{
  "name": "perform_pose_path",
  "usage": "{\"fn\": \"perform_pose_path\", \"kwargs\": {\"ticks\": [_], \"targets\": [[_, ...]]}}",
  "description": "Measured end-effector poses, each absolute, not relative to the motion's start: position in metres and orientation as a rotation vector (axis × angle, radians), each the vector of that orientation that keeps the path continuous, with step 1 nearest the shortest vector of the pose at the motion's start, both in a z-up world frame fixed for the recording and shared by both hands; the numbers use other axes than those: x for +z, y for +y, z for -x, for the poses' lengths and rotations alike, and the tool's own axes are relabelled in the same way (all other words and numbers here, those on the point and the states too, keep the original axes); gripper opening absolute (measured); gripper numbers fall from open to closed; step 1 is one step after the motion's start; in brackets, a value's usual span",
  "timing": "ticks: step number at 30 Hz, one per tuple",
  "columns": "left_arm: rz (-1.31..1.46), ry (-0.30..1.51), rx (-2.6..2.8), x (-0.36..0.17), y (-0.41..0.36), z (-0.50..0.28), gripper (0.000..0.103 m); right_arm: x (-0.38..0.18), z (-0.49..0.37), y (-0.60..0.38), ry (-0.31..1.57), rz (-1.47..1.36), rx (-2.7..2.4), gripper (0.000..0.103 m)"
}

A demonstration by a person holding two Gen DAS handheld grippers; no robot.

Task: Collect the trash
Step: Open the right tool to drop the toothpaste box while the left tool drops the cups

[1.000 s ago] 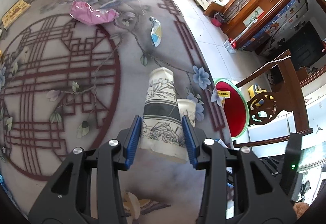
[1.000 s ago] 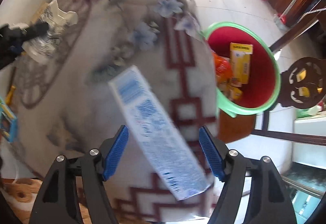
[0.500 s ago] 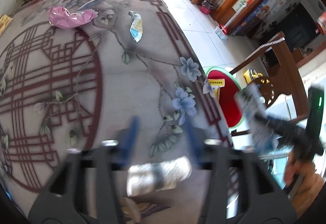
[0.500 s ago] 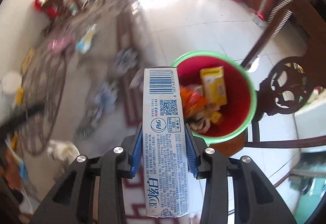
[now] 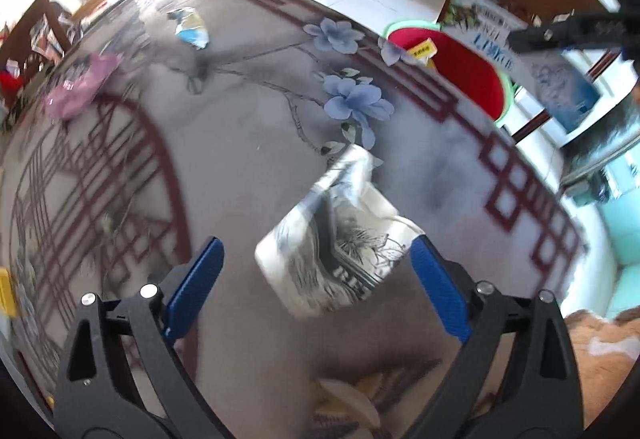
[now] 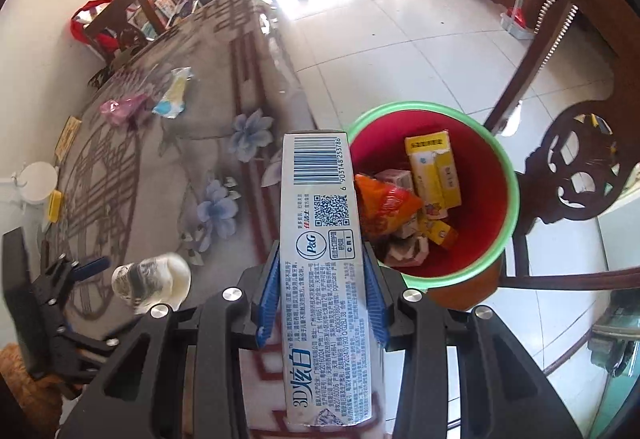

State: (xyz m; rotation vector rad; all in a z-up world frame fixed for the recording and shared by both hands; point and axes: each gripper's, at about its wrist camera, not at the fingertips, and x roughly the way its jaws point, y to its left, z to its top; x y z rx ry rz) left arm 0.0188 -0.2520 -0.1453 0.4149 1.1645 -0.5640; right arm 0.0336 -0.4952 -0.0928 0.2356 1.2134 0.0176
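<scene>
Flower-patterned tablecloth beside white floor tiles — left tool wide, right tool clamping toothpaste box.

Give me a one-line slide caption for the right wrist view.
Right gripper holds a toothpaste box beside the red bin of trash, table at left.
</scene>
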Motion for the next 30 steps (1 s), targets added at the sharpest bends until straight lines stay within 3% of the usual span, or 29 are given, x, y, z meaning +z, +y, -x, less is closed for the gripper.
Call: {"fn": "perform_pose_path", "kwargs": {"ticks": [3, 4, 7, 11, 21, 23, 24, 30], "targets": [[-0.448, 1.169, -0.566, -0.154, -0.261, -0.022, 0.092, -0.093, -0.034, -0.491, 1.213, -0.238, 0.031, 0.037], [-0.448, 1.17, -0.568, -0.157, -0.263, -0.024, 0.088, -0.093, -0.034, -0.491, 1.212, -0.24, 0.031, 0.037], [-0.399, 1.204, -0.561, -0.161, -0.266, -0.03, 0.051, -0.094, -0.033, -0.495, 1.21, -0.255, 0.026, 0.037], [-0.276, 1.235, -0.545, -0.156, -0.268, -0.044, 0.04, -0.094, -0.034, -0.505, 1.201, -0.274, 0.013, 0.037], [-0.114, 1.16, -0.554, -0.1, -0.3, -0.068, 0.04, -0.095, -0.064, -0.573, 1.131, -0.329, -0.126, 0.04], [-0.105, 1.144, -0.593, -0.093, -0.324, -0.075, 0.04, -0.096, -0.069, -0.588, 1.114, -0.348, -0.161, 0.054], [-0.104, 1.138, -0.616, -0.089, -0.336, -0.078, 0.04, -0.095, -0.07, -0.593, 1.102, -0.357, -0.184, 0.072], [-0.151, 1.09, -0.748, -0.075, -0.412, -0.086, 0.041, -0.086, -0.05, -0.628, 1.03, -0.392, -0.318, 0.08]]}}
